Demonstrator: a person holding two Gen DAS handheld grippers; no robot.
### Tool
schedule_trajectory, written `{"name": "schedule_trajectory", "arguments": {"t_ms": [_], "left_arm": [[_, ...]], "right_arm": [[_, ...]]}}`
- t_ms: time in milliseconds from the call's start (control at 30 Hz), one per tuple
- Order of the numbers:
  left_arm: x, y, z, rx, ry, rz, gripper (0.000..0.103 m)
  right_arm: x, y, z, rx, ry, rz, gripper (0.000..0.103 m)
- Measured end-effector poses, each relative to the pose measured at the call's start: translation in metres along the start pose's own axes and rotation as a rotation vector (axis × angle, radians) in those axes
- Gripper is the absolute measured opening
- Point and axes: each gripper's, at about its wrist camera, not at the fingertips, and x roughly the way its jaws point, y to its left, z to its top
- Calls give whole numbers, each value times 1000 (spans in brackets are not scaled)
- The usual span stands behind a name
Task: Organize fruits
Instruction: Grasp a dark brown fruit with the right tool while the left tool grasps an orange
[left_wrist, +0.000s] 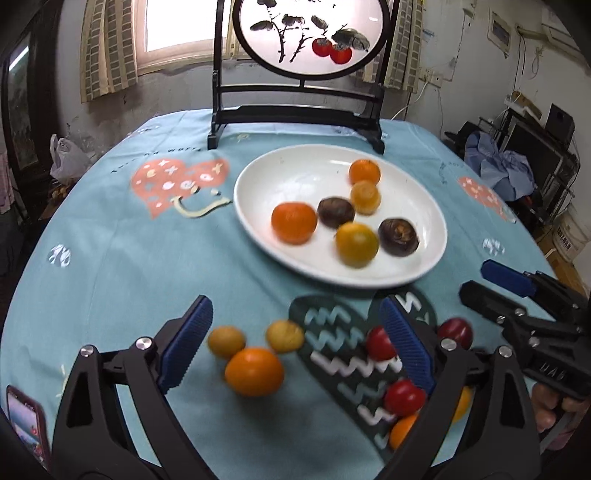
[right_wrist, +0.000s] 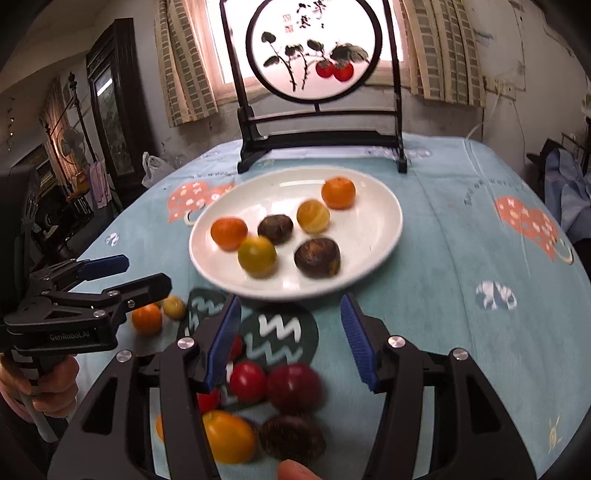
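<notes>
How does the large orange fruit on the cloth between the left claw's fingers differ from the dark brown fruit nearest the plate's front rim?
The large round orange fruit is bright and smooth; the dark brown round fruit is dull and rough-looking. The orange one lies on the blue cloth; the brown one sits in the white oval plate. Neither is gripped.

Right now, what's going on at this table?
A person holds a gripper in each hand over a blue tablecloth, sorting fruit. Six pieces already sit on the white plate. The left gripper is open above a loose orange and two small yellow fruits. The right gripper is open too, over red tomatoes and a dark plum. Neither holds anything.
</notes>
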Motion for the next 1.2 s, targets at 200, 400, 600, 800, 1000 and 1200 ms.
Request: {"name": "schedule_trajectory", "arguments": {"t_ms": [200,400,600,800,1000,1200], "left_arm": [[-17,19,-9,-30,-51,61,97],[-12,36,-12,-90,-7,60,97],[-18,28,-12,-56,-33,70,97],[-23,25,-12,-31,-51,85,97],[-23,36,-10,-71,-48,96,97],[-23,39,-11,-71,-50,98,97]], "right_arm": [[-7,-14,-16,69,62,20,56],[-6,-11,-28,75,123,36,56],[-9,-14,-41,93,157,44,56],[-8,-12,-49,96,180,59,54],[-8,-16,-51,126,184,87,45],[-3,-16,-51,137,184,100,40]]}}
